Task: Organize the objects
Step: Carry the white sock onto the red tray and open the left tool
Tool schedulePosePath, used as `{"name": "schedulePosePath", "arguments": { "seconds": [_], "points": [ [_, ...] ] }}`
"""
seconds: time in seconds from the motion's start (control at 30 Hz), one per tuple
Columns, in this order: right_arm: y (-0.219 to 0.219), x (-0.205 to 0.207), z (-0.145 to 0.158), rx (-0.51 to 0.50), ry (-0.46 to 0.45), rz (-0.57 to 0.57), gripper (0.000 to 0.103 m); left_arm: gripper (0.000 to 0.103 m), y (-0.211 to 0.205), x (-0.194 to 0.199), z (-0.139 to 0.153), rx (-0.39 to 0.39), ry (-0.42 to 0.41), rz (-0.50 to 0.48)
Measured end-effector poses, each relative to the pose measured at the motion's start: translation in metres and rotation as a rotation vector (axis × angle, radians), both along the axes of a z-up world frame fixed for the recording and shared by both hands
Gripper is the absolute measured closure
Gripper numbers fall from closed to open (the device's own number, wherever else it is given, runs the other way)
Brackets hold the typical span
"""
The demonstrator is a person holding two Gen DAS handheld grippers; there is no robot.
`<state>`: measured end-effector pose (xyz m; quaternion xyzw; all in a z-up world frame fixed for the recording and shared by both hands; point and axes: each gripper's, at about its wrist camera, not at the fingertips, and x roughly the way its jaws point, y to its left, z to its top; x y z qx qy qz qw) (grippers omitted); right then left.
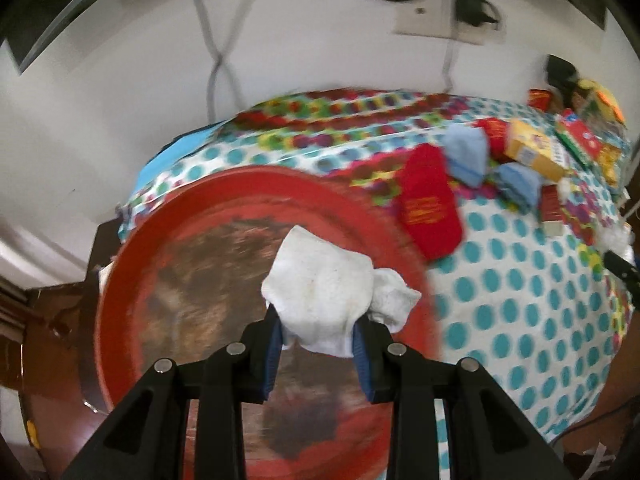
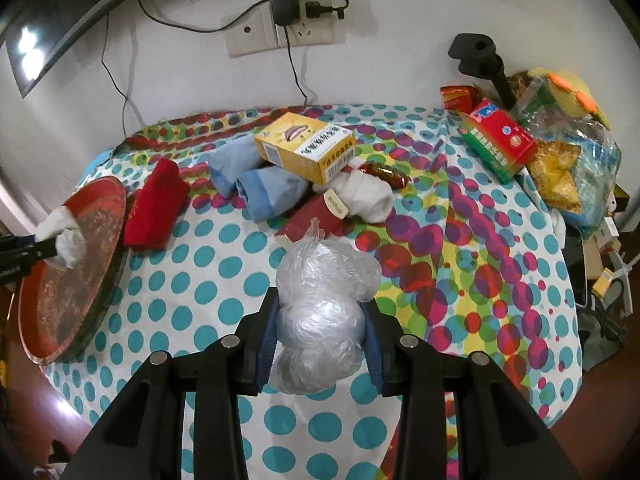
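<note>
My left gripper (image 1: 318,320) is shut on a rolled white sock (image 1: 328,292) and holds it over a round red tray (image 1: 168,240) at the table's left edge. The right wrist view shows the same sock (image 2: 66,236) over the tray (image 2: 100,208). My right gripper (image 2: 322,312) is shut on a crumpled clear plastic bag (image 2: 320,304) and holds it above the dotted tablecloth (image 2: 200,264). A red sock (image 2: 154,210), two blue socks (image 2: 260,188), a second white sock (image 2: 366,194) and a yellow box (image 2: 306,146) lie in a pile beyond it.
A red-and-green box (image 2: 498,138), snack bags (image 2: 560,172) and a yellow plush toy (image 2: 568,88) crowd the table's right side. A dark red booklet (image 2: 316,216) lies by the pile. A wall socket with a charger (image 2: 284,0) is behind the table.
</note>
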<state>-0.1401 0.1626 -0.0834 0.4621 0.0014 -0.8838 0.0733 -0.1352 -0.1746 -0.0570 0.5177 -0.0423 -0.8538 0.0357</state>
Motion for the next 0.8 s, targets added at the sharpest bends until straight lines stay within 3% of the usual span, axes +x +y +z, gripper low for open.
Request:
{"name": "schedulePosePath", "arguments": {
  "seconds": [0.37,0.8],
  "points": [
    [-0.009,0.008,0.000,0.035,-0.018,-0.036,0.068,0.071,-0.091,0.010,-0.019,-0.047,-0.028,0.103],
    [-0.024,0.015,0.000,0.051,-0.033,-0.039,0.068,0.070,-0.145,0.022,-0.039,-0.059,-0.066,0.180]
  ]
}}
